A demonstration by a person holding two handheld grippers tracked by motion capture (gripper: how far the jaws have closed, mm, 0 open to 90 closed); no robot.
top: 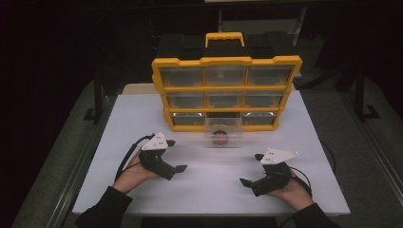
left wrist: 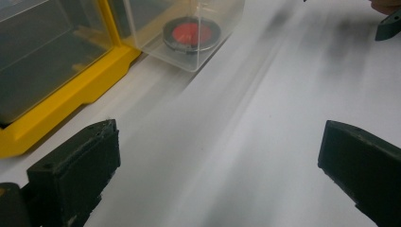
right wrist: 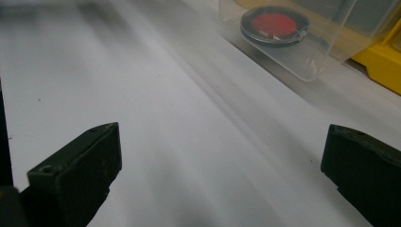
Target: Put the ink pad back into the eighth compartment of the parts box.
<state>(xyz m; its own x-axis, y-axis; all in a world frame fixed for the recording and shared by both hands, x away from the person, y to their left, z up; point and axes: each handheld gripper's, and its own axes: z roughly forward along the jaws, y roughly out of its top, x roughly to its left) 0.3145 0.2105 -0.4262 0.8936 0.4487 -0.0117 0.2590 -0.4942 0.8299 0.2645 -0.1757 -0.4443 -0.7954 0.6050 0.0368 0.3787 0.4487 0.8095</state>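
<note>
A yellow organizer (top: 226,92) with clear drawers stands upright at the back of the white table (top: 209,185). Its bottom middle drawer (top: 223,132) is pulled out onto the table. Inside lies a round black disc with a red centre (top: 219,137), also seen in the left gripper view (left wrist: 191,33) and the right gripper view (right wrist: 274,24). My left gripper (top: 175,156) rests open at the front left, jaws wide over bare table (left wrist: 217,151). My right gripper (top: 252,169) is open at the front right, with nothing between its jaws (right wrist: 217,156).
A black case with a yellow handle (top: 224,40) sits behind the organizer. The table's edges drop to grey floor at left and right. The organizer's yellow base (left wrist: 61,106) lies close to my left gripper's side. The right gripper's jaw tip (left wrist: 388,26) appears far off.
</note>
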